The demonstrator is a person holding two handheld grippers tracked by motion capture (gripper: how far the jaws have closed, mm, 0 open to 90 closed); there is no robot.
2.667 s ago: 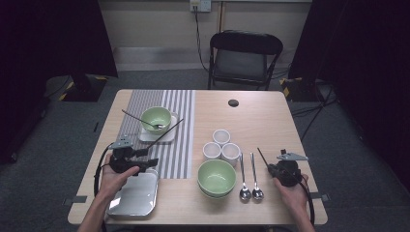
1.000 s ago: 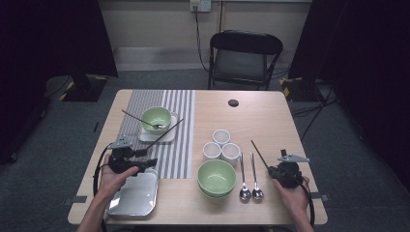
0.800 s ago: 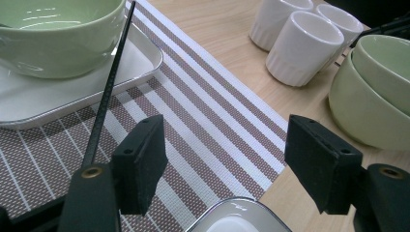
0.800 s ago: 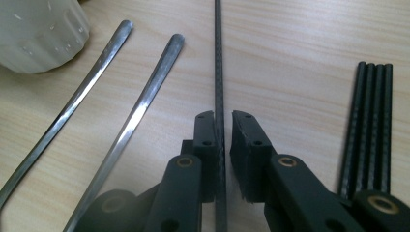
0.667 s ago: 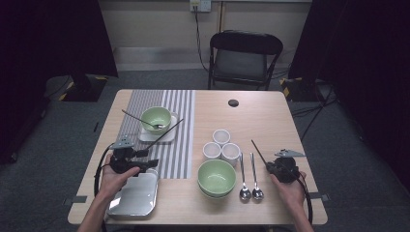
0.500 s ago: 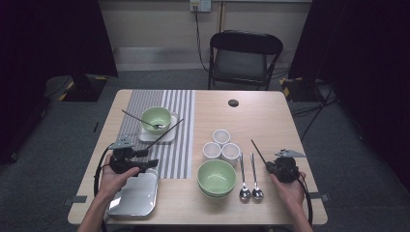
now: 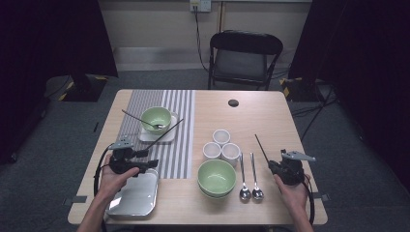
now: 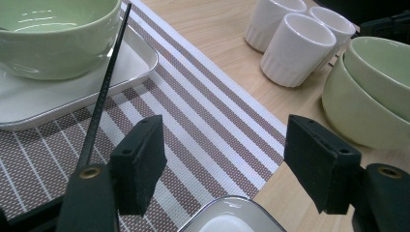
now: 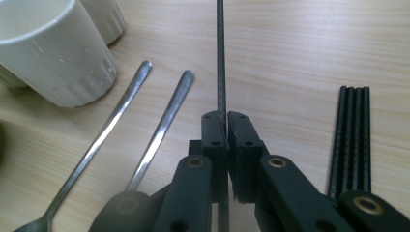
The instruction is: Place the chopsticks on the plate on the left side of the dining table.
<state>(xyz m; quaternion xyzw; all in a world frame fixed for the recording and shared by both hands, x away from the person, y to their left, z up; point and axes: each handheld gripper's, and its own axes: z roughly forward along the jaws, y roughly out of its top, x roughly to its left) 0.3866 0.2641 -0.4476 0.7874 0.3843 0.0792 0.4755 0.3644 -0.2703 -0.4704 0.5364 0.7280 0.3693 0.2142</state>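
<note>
At the table's near right, the right gripper (image 9: 226,121) has its jaws pinched tight on a single black chopstick (image 9: 221,58), which runs away from it toward the far left; the grip sits near one end, probably so the long free end can be steered and set down with some accuracy. More chopsticks (image 9: 353,130) lie together on the wood just right of that gripper, likely the stock it draws from. Two spoons (image 7: 250,179) lie side by side to its left, next to stacked green bowls (image 7: 216,178) and three white cups (image 7: 221,145).

Across on the near left, the left gripper (image 8: 227,164) hovers with jaws wide apart and nothing between them, above the striped mat (image 8: 203,121) and the rim of a metal tray (image 8: 232,217). Another chopstick (image 8: 104,92) leans on the white plate (image 8: 72,96) that bears a green bowl (image 7: 156,118), so the setting there looks half laid, waiting for its pair.
</note>
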